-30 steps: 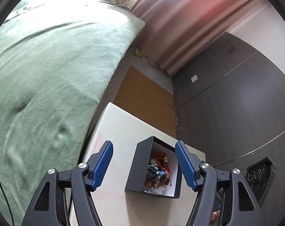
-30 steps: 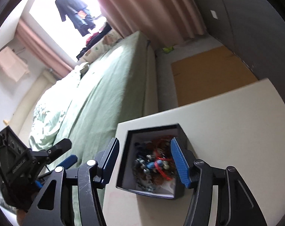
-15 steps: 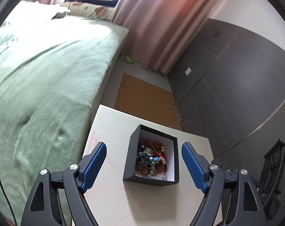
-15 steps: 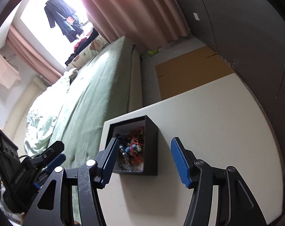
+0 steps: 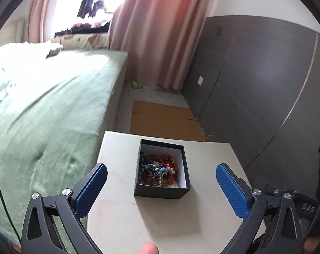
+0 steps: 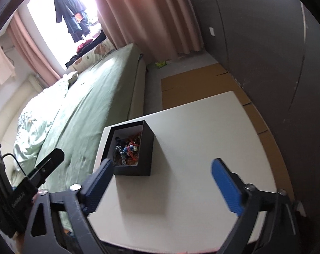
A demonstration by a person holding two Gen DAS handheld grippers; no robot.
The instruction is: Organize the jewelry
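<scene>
A small black box (image 5: 162,190) with a white lining sits on a white table (image 5: 122,218). It holds a tangle of jewelry (image 5: 159,170) in blue, red and amber beads. My left gripper (image 5: 161,182) is open and empty, its blue pads apart on either side of the box and nearer me. In the right wrist view the box (image 6: 146,148) lies left of centre with the jewelry (image 6: 127,149) inside. My right gripper (image 6: 162,176) is open and empty, to the right of the box, its left pad close to the box's near corner.
A bed with a green cover (image 5: 43,114) runs along the table's left side. Flat cardboard (image 5: 164,122) lies on the floor beyond the table. A dark wardrobe wall (image 5: 255,89) stands on the right. Pink curtains (image 5: 160,33) hang at the back.
Both grippers have drawn back and away from the box and levelled out. The right gripper has shifted to the right of the box. The box and jewelry have stayed put.
</scene>
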